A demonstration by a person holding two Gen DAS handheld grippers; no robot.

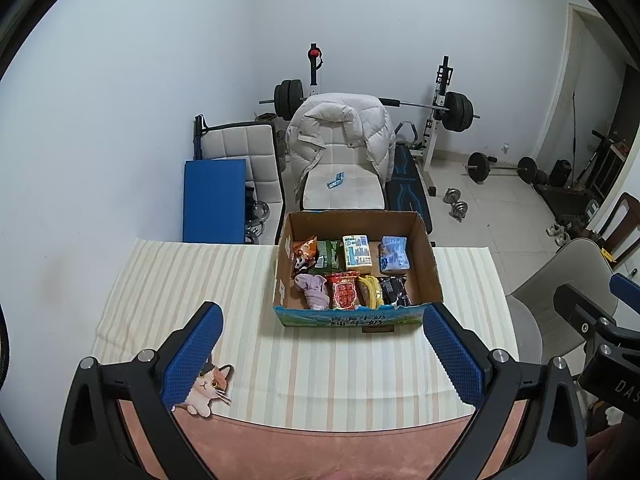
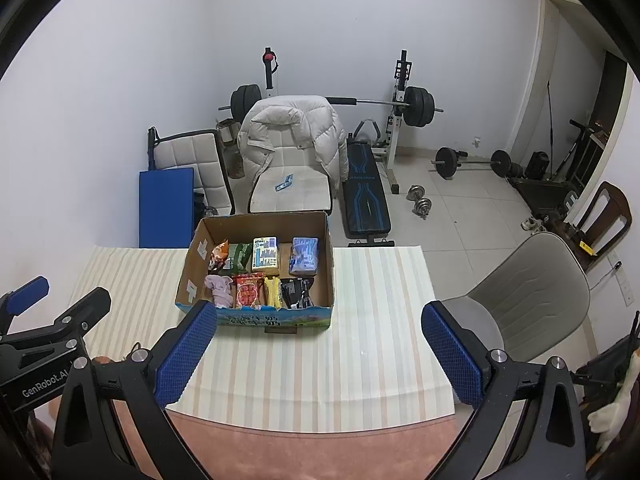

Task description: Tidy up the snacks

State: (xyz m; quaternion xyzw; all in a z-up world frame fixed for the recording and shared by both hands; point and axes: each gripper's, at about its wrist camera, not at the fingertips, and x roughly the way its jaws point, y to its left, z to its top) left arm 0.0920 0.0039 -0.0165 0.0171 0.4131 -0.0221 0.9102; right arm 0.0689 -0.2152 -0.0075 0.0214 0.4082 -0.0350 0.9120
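While snacks fill the box (image 1: 430, 264), both tongs (image 1: 322, 354) (image 2: 320, 354) gape empty.

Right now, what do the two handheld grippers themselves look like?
Both match: the left gripper and right gripper have black angular frames with silver bolts, and jaws faced with blue, dimpled pads. The right wrist view shows white "GenRobot.AI" lettering on the left gripper's body.
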